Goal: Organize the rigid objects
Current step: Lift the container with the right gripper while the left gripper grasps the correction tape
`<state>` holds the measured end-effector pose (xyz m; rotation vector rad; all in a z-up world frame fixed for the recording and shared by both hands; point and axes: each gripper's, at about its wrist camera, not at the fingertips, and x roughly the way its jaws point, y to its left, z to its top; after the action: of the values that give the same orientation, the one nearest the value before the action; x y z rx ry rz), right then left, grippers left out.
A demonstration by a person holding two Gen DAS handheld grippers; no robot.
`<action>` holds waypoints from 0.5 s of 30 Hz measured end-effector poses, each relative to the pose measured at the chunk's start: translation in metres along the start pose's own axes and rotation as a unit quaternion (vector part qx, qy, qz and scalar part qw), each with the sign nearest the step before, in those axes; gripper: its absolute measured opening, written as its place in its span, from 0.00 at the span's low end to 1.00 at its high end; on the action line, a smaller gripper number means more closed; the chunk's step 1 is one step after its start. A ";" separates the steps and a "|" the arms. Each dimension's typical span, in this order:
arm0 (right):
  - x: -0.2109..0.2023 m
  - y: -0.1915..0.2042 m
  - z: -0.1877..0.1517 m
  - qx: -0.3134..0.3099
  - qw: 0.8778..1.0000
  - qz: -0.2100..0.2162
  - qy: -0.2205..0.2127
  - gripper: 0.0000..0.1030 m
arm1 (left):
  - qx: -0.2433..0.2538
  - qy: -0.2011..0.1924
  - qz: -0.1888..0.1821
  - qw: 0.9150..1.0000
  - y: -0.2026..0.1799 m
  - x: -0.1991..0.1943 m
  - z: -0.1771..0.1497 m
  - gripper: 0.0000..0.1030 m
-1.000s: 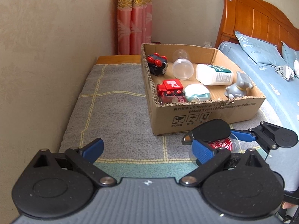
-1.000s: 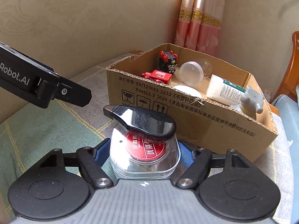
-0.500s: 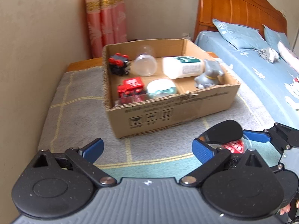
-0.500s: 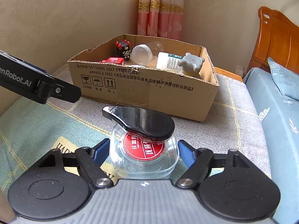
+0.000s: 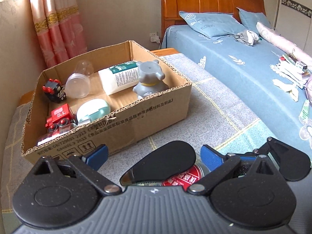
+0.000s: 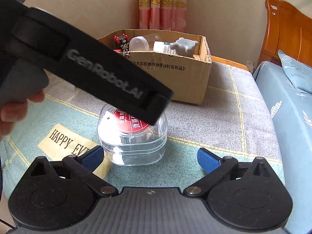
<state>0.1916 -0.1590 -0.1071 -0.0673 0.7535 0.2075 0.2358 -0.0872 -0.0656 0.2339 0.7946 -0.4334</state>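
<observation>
Shift since a second ago: right gripper let go, blue pads swung wide, clear container now just ahead of the fingertips instead of clamped between them; left gripper swung in over it.
Left gripper: released, pads spread either side of the black oval piece lying on the container's red lid label.
Right gripper: released, holding nothing.
Container: standing on the blanket-covered surface, near both grippers, well short of the cardboard box beyond the fingertips.
Done so far: box already loaded with red toy truck, black toy car, clear jar, white tube, grey figure, mint case.
Left to do: by the look of it, container and black piece not yet boxed; apparently a handover to the left side first.
</observation>
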 end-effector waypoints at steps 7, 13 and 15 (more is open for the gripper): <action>0.005 0.003 -0.006 -0.015 1.000 -0.010 -0.001 1.00 | -0.011 0.000 0.025 1.000 0.012 0.002 -0.008 0.98; 0.005 0.001 -0.007 -0.014 1.000 -0.009 -0.004 1.00 | -0.027 0.001 0.053 0.998 0.041 -0.011 -0.023 0.98; 0.006 0.001 -0.008 -0.013 1.000 -0.009 -0.007 1.00 | -0.031 0.002 0.060 0.998 0.052 -0.016 -0.028 0.98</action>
<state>0.1904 -0.1582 -0.1170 -0.0984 0.7368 0.2003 0.2317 -0.0267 -0.0713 0.2236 0.7918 -0.2960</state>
